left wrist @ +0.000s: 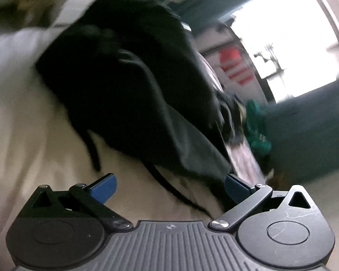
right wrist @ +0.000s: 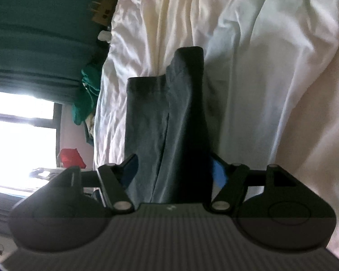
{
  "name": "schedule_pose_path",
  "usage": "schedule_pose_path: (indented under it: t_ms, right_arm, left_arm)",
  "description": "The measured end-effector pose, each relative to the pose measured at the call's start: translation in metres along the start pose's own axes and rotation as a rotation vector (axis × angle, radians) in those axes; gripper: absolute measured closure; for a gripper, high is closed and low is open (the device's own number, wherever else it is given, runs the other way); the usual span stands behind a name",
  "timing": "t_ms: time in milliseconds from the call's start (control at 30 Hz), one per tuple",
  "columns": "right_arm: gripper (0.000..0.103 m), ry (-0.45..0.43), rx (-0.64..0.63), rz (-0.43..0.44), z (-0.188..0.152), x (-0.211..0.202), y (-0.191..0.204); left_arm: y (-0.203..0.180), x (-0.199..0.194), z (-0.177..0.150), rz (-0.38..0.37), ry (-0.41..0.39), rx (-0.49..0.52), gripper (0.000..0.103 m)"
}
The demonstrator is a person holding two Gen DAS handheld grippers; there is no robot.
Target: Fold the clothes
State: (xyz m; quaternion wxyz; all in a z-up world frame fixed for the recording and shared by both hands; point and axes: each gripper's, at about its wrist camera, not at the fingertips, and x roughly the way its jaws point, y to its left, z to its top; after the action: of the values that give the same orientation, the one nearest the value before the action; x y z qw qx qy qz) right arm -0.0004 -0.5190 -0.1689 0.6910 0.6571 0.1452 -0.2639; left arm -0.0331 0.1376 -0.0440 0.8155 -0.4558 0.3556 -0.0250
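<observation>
The right gripper [right wrist: 173,174] was open, its blue pads apart, with a folded dark cloth [right wrist: 167,117] lying between them on the white bed sheet [right wrist: 271,67]. The cloth ran up toward twelve o'clock. The left gripper [left wrist: 170,188] was open too, holding nothing. A black heap of clothes [left wrist: 124,79] lay at its twelve o'clock. I think one fold was done; next, grab a loose edge.

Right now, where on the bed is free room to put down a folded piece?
The white sheet lies bare on the far side of the dark garment from the window. The window-side strip is narrower. The green cloth and other things crowd that bed edge.
</observation>
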Motion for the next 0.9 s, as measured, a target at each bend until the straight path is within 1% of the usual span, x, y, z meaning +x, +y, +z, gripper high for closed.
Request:
schedule_pose_path:
  t_ms: [33, 100, 300, 367, 400, 433, 467, 500, 533, 567, 600, 633, 667, 733, 767, 833, 900]
  right_arm:
    - [0.032, -0.002, -0.003, 0.000, 0.002, 0.004, 0.000]
    - [0.032, -0.015, -0.015, 0.004, 0.006, 0.008, 0.000]
    - [0.033, -0.036, -0.083, 0.024, 0.016, 0.021, 0.000]
    - [0.040, -0.056, -0.109, 0.040, 0.019, 0.023, 0.002]
    - [0.041, -0.067, -0.123, 0.048, 0.020, 0.025, 0.003]
    - [0.046, -0.083, -0.143, 0.049, 0.021, 0.027, 0.004]
    - [0.061, -0.097, -0.165, 0.035, 0.022, 0.030, 0.006]
    - [0.069, -0.112, -0.188, 0.019, 0.023, 0.033, 0.008]
    - [0.086, -0.119, -0.213, -0.017, 0.024, 0.037, 0.010]
    - [0.094, -0.126, -0.233, -0.043, 0.026, 0.041, 0.010]
    - [0.095, -0.134, -0.244, -0.050, 0.028, 0.044, 0.010]
    - [0.096, -0.145, -0.235, -0.051, 0.030, 0.046, 0.008]
    - [0.096, -0.152, -0.215, -0.049, 0.032, 0.045, 0.005]
    - [0.096, -0.169, -0.162, -0.018, 0.036, 0.043, 0.003]
    - [0.096, -0.182, -0.164, -0.005, 0.036, 0.039, 0.005]
    - [0.096, -0.215, -0.231, 0.032, 0.035, 0.030, 0.017]
    - [0.096, -0.250, -0.314, 0.056, 0.032, 0.017, 0.029]
  left_arm:
    - [0.007, 0.000, 0.004, 0.000, -0.011, -0.051, 0.000]
    - [0.016, 0.003, 0.010, 0.004, -0.035, -0.114, 0.000]
    - [0.031, 0.027, 0.025, 0.019, -0.097, -0.242, 0.002]
    - [0.030, 0.035, 0.032, 0.029, -0.117, -0.258, 0.009]
    - [0.029, 0.039, 0.036, 0.038, -0.128, -0.260, 0.011]
    - [0.026, 0.042, 0.040, 0.059, -0.137, -0.250, 0.018]
    - [0.021, 0.045, 0.042, 0.078, -0.144, -0.217, 0.025]
    - [0.017, 0.049, 0.044, 0.099, -0.150, -0.183, 0.028]
    - [0.011, 0.051, 0.044, 0.136, -0.155, -0.137, 0.041]
    - [0.006, 0.051, 0.044, 0.162, -0.165, -0.109, 0.057]
    - [0.004, 0.049, 0.045, 0.177, -0.173, -0.093, 0.062]
    - [0.002, 0.045, 0.048, 0.172, -0.180, -0.085, 0.075]
    - [-0.001, 0.041, 0.050, 0.168, -0.187, -0.076, 0.085]
    - [-0.015, 0.023, 0.055, 0.159, -0.230, -0.024, 0.088]
    - [-0.027, 0.009, 0.059, 0.148, -0.258, 0.019, 0.089]
    - [-0.044, -0.018, 0.069, 0.121, -0.282, 0.072, 0.090]
    - [-0.057, -0.048, 0.082, 0.098, -0.285, 0.093, 0.091]
